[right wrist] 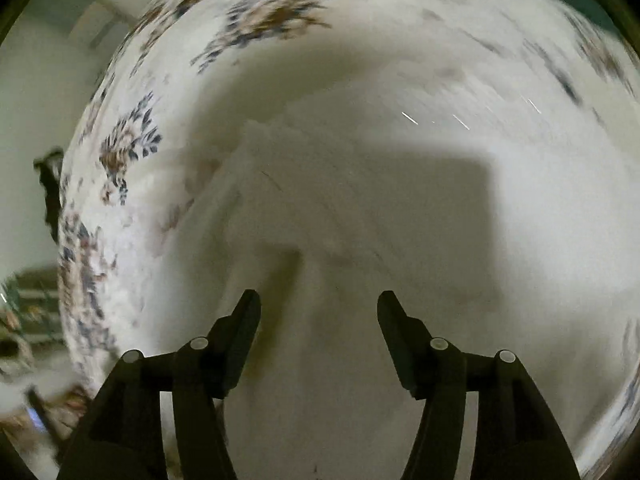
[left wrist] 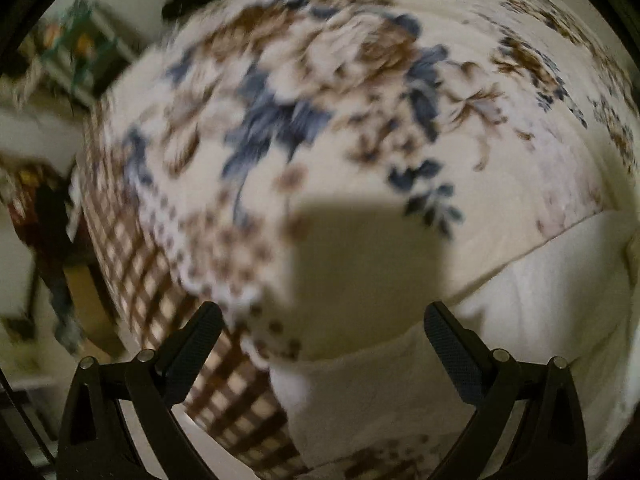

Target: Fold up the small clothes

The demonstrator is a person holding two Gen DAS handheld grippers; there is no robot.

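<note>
White garment [right wrist: 360, 240] directly under right gripper [right wrist: 319, 304], jaws wide, empty; beside left gripper [left wrist: 323, 324], also spread, empty; long axis unclear through blur.

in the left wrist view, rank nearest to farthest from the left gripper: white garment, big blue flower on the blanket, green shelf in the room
From the left gripper, jaws open:
1. white garment, just ahead and to the right, reaching under the jaws.
2. big blue flower, farther up the floral blanket, centre-left.
3. green shelf, beyond the blanket's edge, upper left, blurred.
</note>
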